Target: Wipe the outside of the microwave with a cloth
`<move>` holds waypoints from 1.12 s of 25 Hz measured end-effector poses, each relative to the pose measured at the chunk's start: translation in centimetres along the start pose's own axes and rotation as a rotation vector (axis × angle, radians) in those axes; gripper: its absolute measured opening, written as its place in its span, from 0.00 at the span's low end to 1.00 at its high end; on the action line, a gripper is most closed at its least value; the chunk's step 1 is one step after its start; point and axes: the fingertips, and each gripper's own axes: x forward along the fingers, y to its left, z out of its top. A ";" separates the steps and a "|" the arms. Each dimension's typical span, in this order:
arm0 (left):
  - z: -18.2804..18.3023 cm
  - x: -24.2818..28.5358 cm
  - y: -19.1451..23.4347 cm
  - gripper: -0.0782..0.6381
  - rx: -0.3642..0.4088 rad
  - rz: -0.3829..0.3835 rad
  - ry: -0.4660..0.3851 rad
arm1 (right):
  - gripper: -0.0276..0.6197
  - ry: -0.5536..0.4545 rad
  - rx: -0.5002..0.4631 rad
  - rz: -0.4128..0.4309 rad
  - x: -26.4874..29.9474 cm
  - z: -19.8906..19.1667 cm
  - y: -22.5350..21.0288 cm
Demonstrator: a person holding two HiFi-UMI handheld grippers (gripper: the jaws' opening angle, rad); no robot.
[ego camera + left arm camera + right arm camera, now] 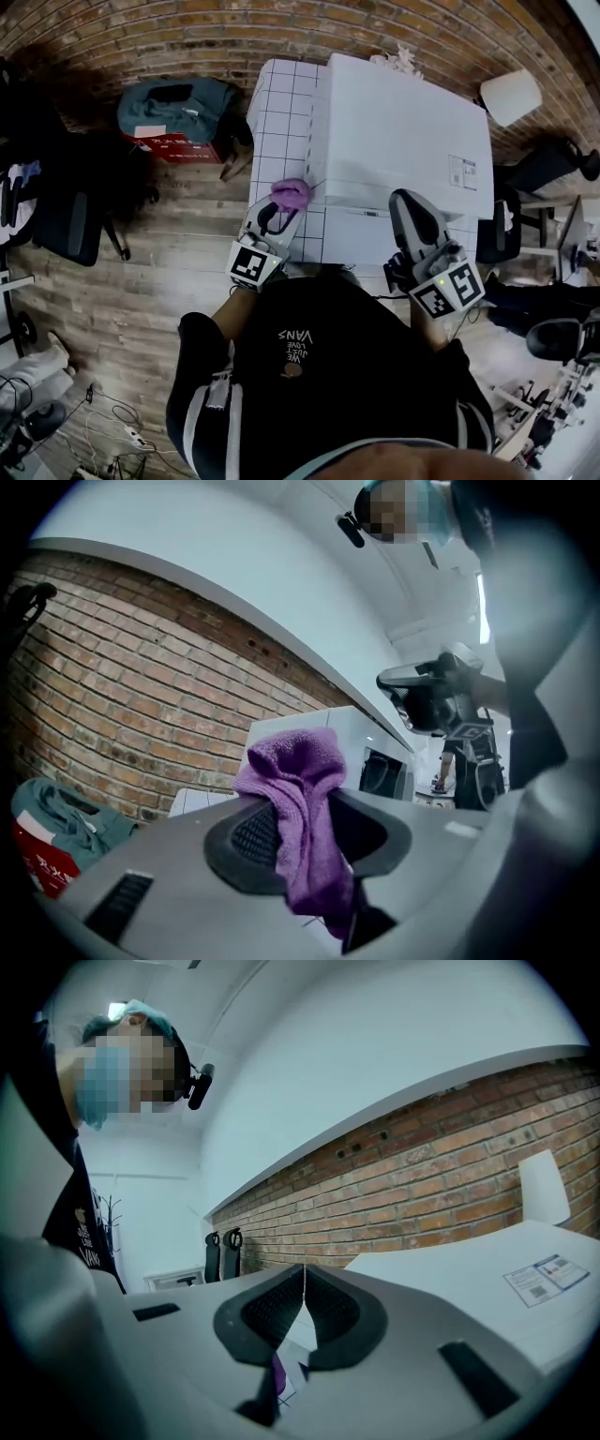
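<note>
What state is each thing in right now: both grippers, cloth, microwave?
left gripper: shut on the purple cloth.
purple cloth: bunched, pinched between the left jaws, top sticking out above them.
right gripper: shut, nothing between the jaws.
microwave: upright on the tiled table, door looks shut.

White counter (281,122), grid-lined top. Microwave (403,131) sits directly on it, covers right part; grid shows along left side and front. Wooden plank floor (141,281) at counter's left carries red box (173,147) near counter, black office chair (66,220) farther left, power strip (120,438) with cables at lower left.
</note>
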 end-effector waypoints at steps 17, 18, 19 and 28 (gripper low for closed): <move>0.3 9.9 7.3 0.31 0.013 -0.015 -0.039 | 0.05 0.018 0.003 -0.124 -3.2 -0.6 -2.9; 0.6 11.1 8.3 0.31 0.016 -0.009 -0.045 | 0.05 0.022 0.005 -0.138 -3.4 -0.6 -3.2; 0.8 12.4 9.3 0.31 0.015 -0.002 -0.050 | 0.05 0.026 0.007 -0.151 -3.6 -0.7 -3.5; 2.0 20.8 16.8 0.31 0.010 0.067 -0.023 | 0.05 0.044 0.017 -0.238 -4.2 -0.9 -6.3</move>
